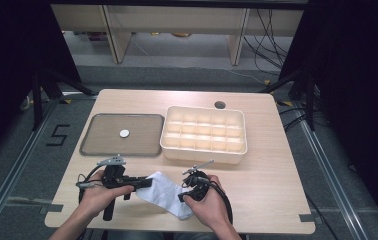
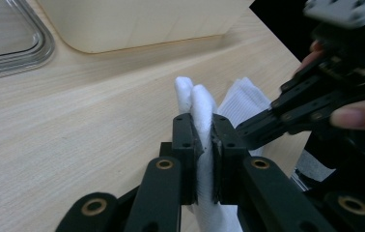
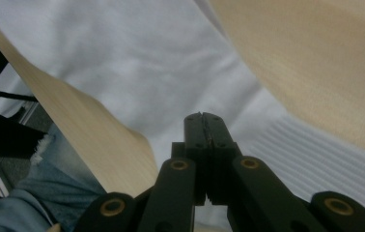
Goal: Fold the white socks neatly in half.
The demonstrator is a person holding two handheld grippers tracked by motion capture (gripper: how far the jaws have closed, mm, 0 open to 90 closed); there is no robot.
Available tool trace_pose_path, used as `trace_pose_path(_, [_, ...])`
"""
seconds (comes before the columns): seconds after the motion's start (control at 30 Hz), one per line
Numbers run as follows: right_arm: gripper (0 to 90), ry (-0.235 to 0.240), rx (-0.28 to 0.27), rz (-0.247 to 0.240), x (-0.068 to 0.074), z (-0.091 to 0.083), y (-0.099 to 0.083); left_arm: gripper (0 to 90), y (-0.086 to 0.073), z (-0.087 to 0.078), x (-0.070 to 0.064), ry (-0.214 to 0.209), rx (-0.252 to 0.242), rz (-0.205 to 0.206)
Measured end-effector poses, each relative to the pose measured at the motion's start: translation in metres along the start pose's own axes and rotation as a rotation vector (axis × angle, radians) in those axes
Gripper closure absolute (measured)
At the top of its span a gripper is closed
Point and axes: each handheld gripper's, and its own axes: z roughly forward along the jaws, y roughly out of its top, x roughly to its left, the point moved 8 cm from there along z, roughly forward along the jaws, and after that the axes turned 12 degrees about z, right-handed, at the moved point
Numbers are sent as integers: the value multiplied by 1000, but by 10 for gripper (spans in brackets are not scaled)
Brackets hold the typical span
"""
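Tray: a shallow grey metal tray (image 1: 102, 142) sits well ahead of my left gripper, and a small round white disc (image 1: 124, 133) lies near its middle. In my left gripper view its rounded rim (image 2: 40, 46) curves past, up and to the left of my jaws.

My left gripper: my left gripper (image 1: 144, 183) points to the right across the near edge of the wooden table (image 1: 267, 170). Its jaws are pressed together on a bunched fold of the white sock (image 1: 164, 192), which stands up between the pads (image 2: 188, 145) and pokes out beyond their tips in my left gripper view.

White sock: it lies on the table between my two grippers, touching both, and runs from my left jaws down toward my right hand (image 1: 209, 205). In my right gripper view its ribbed cuff end (image 3: 311, 154) spreads just right of the jaws.

My right gripper: my right gripper (image 1: 184, 194) meets the sock from the opposite side. Its jaws (image 3: 204, 121) are closed tip to tip right over the fabric; I cannot tell whether any cloth is pinched between them.

Organiser box: a cream plastic box (image 1: 204, 150) divided into many small compartments stands ahead of my right gripper, just right of the tray, apart from the sock.
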Motion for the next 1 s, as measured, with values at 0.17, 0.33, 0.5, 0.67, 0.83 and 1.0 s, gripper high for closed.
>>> trace_pose_path(0.17, [895,-14,33,33,2,17,-2,818,1,-2,-3,-3,-7,5])
trace_pose_path(0.33, [895,-4,51,31,3,30,-4,818,3,-3,-9,-28,-12,7])
trace_pose_path(0.5, [896,0,53,38,8,35,-3,818,6,-3,-20,-59,-20,13])
trace_pose_path(0.67, [896,6,54,30,11,39,-1,818,8,-1,-27,-71,-14,26])
trace_pose_path(0.83, [897,27,43,-7,11,43,1,818,10,2,-33,-81,-8,37])
trace_pose_path(1.0, [898,35,52,40,15,43,0,818,12,5,-35,-93,-6,41])
